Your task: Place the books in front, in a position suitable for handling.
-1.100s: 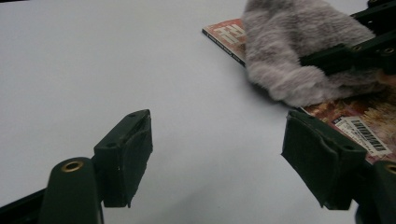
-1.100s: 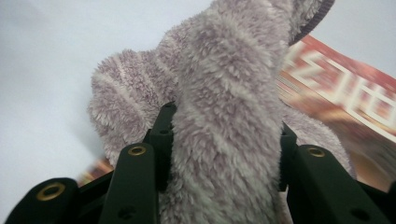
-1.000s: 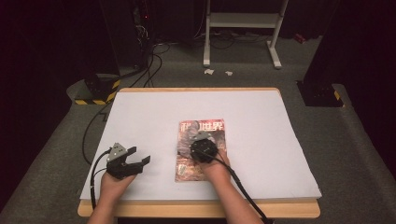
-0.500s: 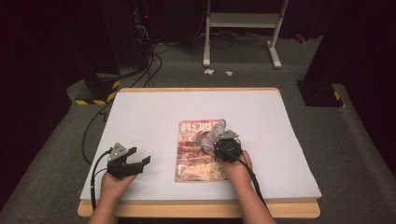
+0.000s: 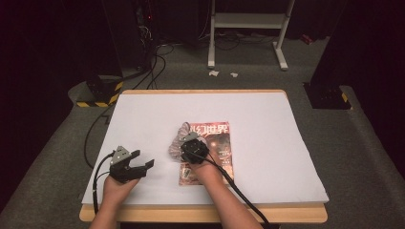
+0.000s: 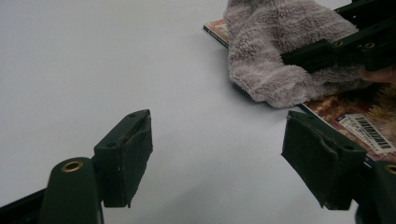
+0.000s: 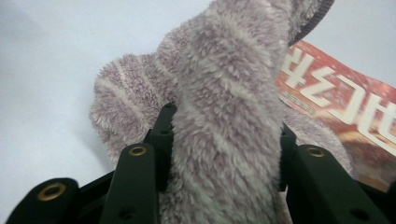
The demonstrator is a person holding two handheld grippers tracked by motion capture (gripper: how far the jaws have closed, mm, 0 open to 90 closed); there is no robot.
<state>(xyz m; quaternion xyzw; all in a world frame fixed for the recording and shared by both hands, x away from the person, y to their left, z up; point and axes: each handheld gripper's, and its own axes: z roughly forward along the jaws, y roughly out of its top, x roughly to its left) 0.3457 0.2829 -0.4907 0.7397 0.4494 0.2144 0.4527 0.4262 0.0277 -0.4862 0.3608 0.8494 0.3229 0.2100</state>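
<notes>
a grey fluffy cloth (image 7: 224,107) was found bunched and pinched between the jaws of the right hand-held gripper (image 5: 187,145), its pile bulging up past both jaws in the right gripper view. the cloth (image 5: 176,143) was noted at the left edge of a magazine (image 5: 220,143), partly resting on the cover and partly hanging over onto the white sheet (image 5: 267,138) beside it. in the left gripper view the cloth (image 6: 280,51) was seen draped across the magazine's near corner (image 6: 359,121), with the right hand-held gripper's black frame (image 6: 355,44) clamped over it. the magazine, red-covered with large printed characters (image 7: 336,100), was recorded lying flat near the middle of the desk (image 5: 200,90), toward the person's side.

the left hand-held gripper (image 5: 143,162) was observed well apart from the cloth, on the left part of the sheet, its jaws spread wide with nothing between them; both pads (image 6: 128,149) were seen above bare white surface. each hand-held gripper was held by a hand entering from the near edge, a black cable (image 5: 239,188) trailing from the right one.
</notes>
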